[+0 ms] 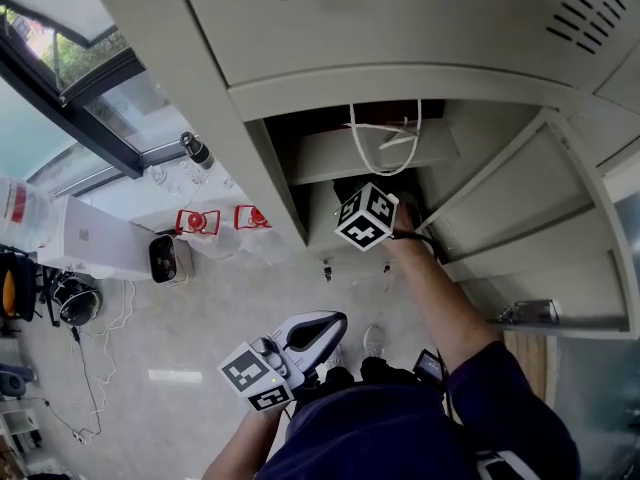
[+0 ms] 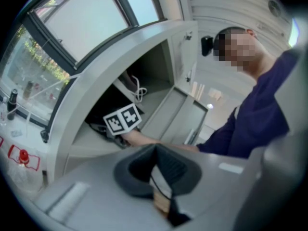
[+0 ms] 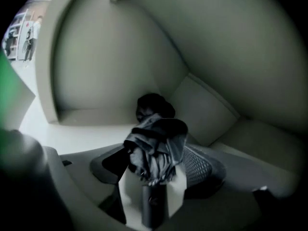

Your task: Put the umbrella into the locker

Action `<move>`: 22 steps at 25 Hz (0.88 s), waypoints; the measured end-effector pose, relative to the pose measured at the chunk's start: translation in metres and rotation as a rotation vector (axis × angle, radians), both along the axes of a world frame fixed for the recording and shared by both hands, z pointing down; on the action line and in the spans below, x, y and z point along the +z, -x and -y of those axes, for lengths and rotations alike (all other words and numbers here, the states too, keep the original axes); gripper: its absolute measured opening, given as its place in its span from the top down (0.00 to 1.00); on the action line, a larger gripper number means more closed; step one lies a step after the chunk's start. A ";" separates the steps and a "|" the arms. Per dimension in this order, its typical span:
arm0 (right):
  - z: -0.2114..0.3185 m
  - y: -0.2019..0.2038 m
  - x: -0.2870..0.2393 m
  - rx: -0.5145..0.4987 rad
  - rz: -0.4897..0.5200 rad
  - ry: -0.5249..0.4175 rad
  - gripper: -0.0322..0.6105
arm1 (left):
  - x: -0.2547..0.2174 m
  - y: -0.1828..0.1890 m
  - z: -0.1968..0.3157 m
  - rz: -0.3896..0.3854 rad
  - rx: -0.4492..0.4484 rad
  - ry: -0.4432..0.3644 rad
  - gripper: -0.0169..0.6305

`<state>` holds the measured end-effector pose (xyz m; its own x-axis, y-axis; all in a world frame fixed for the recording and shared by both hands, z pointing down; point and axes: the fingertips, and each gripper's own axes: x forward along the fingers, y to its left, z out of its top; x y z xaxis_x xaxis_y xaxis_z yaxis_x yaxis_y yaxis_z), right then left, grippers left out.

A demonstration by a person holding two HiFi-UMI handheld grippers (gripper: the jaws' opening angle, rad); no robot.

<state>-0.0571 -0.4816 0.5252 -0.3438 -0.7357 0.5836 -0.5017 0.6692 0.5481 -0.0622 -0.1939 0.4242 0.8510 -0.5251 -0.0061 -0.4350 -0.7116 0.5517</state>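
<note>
A folded black umbrella (image 3: 156,138) lies on the pale floor of the grey locker's compartment (image 3: 82,138), handle toward the camera. My right gripper (image 3: 155,163) is reached into that compartment, and the umbrella sits between its dark pads (image 3: 204,165). Bare floor shows on both sides of the handle, so the jaws stand open. In the head view the right gripper (image 1: 368,208) is at the mouth of the open locker (image 1: 300,158), its tips hidden inside. My left gripper (image 1: 318,330) hangs low near my body, level, shut with nothing in it (image 2: 156,150).
The locker door (image 1: 520,198) stands open to the right, its latch (image 1: 527,311) sticking out. A white cord (image 1: 385,143) hangs inside the compartment. On the floor at left are red-and-white pieces (image 1: 198,221), a bottle (image 1: 197,150) and a white box (image 1: 90,238) by the window.
</note>
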 end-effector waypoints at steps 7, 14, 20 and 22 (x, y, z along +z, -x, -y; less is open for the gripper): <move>-0.055 -0.009 -0.035 0.001 0.089 -0.067 0.47 | -0.010 0.001 -0.017 -0.005 0.024 -0.027 0.97; -0.137 -0.035 -0.063 0.048 0.280 -0.056 0.57 | -0.017 0.011 -0.029 0.010 0.022 -0.056 0.97; -0.192 -0.050 -0.091 0.068 0.473 -0.030 0.81 | -0.029 0.019 -0.033 0.026 0.013 -0.096 0.97; -0.206 -0.051 -0.097 0.066 0.540 0.014 0.84 | -0.030 0.021 -0.035 0.027 0.013 -0.104 0.97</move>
<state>-0.0064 -0.2756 0.4284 -0.5511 -0.7592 0.3463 -0.7505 0.6324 0.1918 -0.0830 -0.1591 0.3941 0.8582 -0.5120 -0.0372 -0.4393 -0.7699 0.4629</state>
